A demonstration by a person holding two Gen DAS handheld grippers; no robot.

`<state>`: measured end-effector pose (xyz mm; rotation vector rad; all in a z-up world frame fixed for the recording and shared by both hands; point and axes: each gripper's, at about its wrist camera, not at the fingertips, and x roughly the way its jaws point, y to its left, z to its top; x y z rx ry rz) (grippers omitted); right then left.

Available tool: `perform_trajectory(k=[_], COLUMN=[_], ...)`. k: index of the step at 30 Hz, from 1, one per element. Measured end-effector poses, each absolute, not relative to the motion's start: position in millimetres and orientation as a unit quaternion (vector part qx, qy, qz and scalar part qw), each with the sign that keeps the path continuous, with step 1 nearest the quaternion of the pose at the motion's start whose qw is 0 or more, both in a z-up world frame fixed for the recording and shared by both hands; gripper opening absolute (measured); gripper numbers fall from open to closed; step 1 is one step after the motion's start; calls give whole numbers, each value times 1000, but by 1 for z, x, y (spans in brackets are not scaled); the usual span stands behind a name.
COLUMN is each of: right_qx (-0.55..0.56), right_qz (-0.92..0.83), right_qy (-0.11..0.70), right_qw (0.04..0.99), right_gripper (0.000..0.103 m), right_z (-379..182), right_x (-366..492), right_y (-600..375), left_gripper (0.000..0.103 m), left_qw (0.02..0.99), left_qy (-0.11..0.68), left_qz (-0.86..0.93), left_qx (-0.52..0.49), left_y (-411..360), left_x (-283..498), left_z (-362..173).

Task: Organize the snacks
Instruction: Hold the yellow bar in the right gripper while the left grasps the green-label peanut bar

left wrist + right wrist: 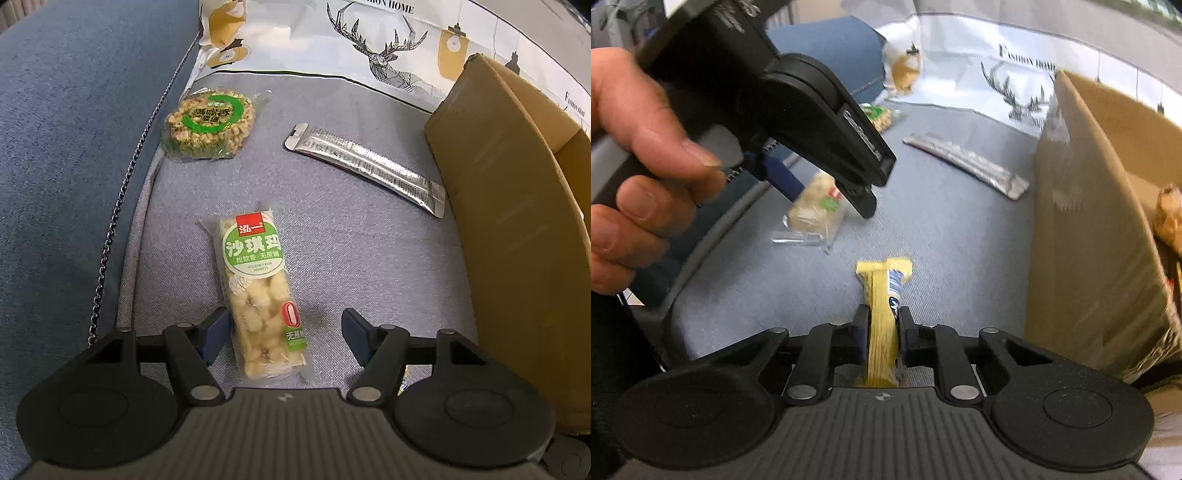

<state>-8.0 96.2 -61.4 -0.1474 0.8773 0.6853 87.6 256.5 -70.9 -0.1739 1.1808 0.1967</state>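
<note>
Yellow snack bar point(882, 332) pinched in right tool point(882, 325) (near end hidden), box point(1089, 229) contents blurred

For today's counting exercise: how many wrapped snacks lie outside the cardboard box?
4: round cake far left, silver stick near the box, sachima bar between left tool pads, yellow bar in right tool. Others may be hidden.

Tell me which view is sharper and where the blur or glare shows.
Left wrist view: sharp, the label on the rice-puff bar readable, mild glare on the silver sachet. Right wrist view: motion-blurred, smearing the cardboard box and yellow snack packet; both bend edges fisheye-style.
</note>
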Motion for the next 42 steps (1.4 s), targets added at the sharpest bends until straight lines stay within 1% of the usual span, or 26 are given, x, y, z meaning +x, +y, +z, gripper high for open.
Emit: perform_trajectory(k=[3, 12, 15, 16, 18, 20, 22, 27, 35, 38, 40, 42], right_qx=[-68, -81, -84, -85, -84, -80, -81, -86, -91, -93, -94, -95], right_qz=[324, 325, 327, 327, 327, 326, 323, 321, 322, 322, 322, 322], right_qy=[417, 421, 418, 413, 400, 396, 401, 421, 419, 418, 418, 418], right_qw=[847, 843, 843, 846, 852, 855, 854, 844, 844, 844, 844, 844], right_gripper=[19, 19, 17, 17, 16, 16, 16, 17, 17, 17, 17, 17], right_z=[-62, -67, -68, -66, -63, -61, -63, -70, -72, -72, -72, -73], right_x=[-7, -13, -13, -14, -15, -14, -13, -11, -12, -12, -12, -13], right_y=[97, 100, 101, 101, 99, 97, 97, 98, 99, 99, 100, 100], left_gripper=[72, 72, 70, 69, 56, 46, 41, 41, 46, 53, 56, 57], left_qw=[821, 818, 817, 817, 818, 819, 821, 820, 817, 818, 817, 818], left_qy=[557, 564, 566, 566, 566, 565, 562, 563, 570, 569, 570, 569], left_qz=[95, 94, 92, 91, 85, 78, 77, 74, 70, 69, 69, 70], left_qx=[-76, -61, -61, -61, -62, -66, -65, -71, -55, -50, -46, -43], left_y=[254, 248, 249, 249, 248, 247, 247, 248, 244, 242, 241, 241], left_x=[89, 92, 92, 92, 92, 92, 91, 91, 93, 94, 94, 94], left_z=[-73, -77, -78, -78, -78, -77, -76, -76, -80, -80, -81, -81])
